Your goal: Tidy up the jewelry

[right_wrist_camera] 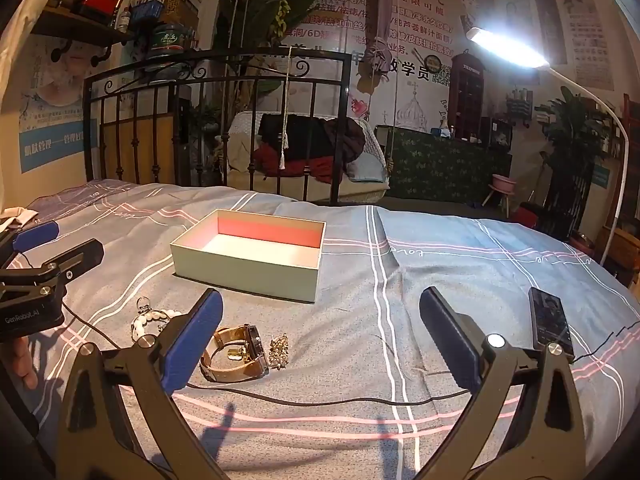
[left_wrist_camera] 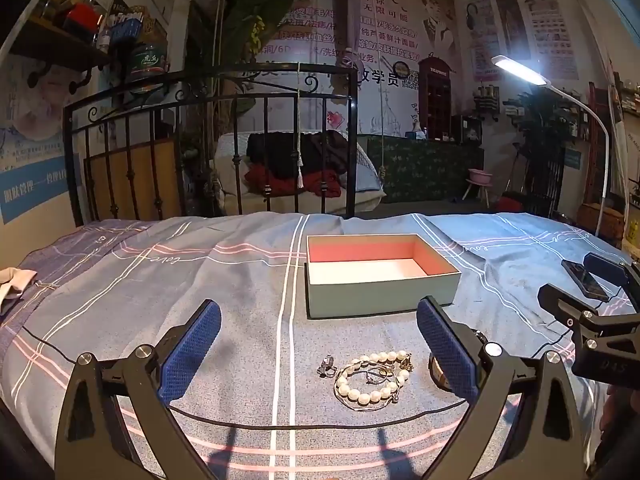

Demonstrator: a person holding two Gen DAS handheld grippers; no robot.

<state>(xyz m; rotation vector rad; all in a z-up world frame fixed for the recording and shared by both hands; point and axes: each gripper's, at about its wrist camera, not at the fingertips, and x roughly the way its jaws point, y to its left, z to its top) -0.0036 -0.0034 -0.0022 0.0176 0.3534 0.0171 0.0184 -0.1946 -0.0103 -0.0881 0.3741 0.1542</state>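
An open, empty pale green box (left_wrist_camera: 380, 294) with a pink and white inside sits on the bed; it also shows in the right wrist view (right_wrist_camera: 248, 270). In front of it lie a pearl bracelet (left_wrist_camera: 370, 378), a thin chain, a small ring (left_wrist_camera: 327, 366), a gold-strap watch (right_wrist_camera: 236, 350) and a gold sparkly piece (right_wrist_camera: 279, 350). My left gripper (left_wrist_camera: 318, 352) is open above the pearls. My right gripper (right_wrist_camera: 320, 342) is open, just right of the watch. Both are empty.
A phone (right_wrist_camera: 550, 326) lies on the blue-grey checked bedspread (right_wrist_camera: 440, 264) at the right, with a black cable (right_wrist_camera: 320, 402) running across the front. A black iron bedstead (left_wrist_camera: 208, 148) stands behind. A lamp (left_wrist_camera: 520, 70) shines at the right.
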